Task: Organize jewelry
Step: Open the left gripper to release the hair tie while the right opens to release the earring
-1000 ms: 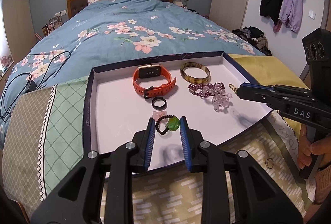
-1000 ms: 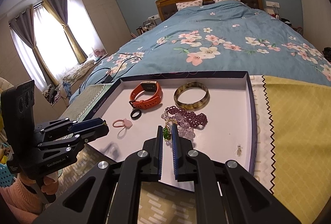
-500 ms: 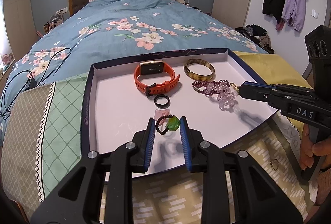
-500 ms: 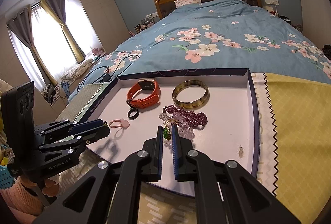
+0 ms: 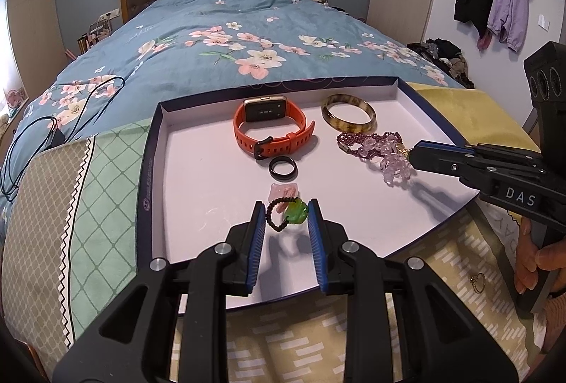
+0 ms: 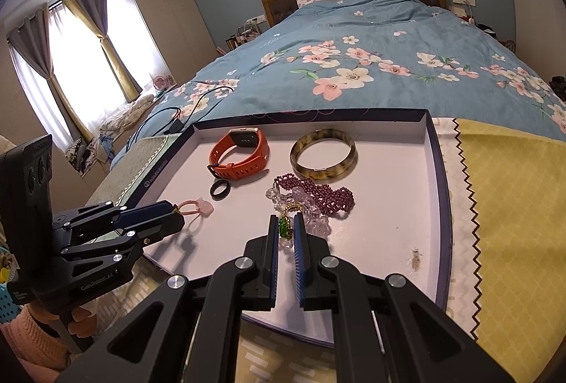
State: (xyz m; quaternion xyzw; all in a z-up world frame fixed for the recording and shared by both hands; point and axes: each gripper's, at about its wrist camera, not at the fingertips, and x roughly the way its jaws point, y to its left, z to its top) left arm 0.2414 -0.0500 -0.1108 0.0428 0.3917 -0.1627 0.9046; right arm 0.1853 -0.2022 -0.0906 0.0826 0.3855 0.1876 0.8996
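Observation:
A shallow white tray (image 5: 198,192) with a dark rim lies on the bed end. In it lie an orange smartwatch (image 5: 270,131), a tortoiseshell bangle (image 5: 348,116), a black ring (image 5: 282,167), a purple and clear bead bracelet (image 5: 375,146) and a pink hair tie (image 6: 198,207). My left gripper (image 5: 286,215) is shut on a dark bead ring with a green stone (image 5: 290,213), held just above the tray. My right gripper (image 6: 286,228) is shut on a gold ring with a green gem (image 6: 286,227), next to the bead bracelet (image 6: 318,197).
A small gold ring (image 5: 478,283) lies on the patterned cloth in front of the tray at the right. A yellow cloth (image 6: 509,206) covers the right side, a green one (image 5: 106,184) the left. Black cables (image 5: 42,131) lie on the floral duvet.
Both grippers have kept their hold. The views have drifted slightly, with the tray a little farther from the cameras.

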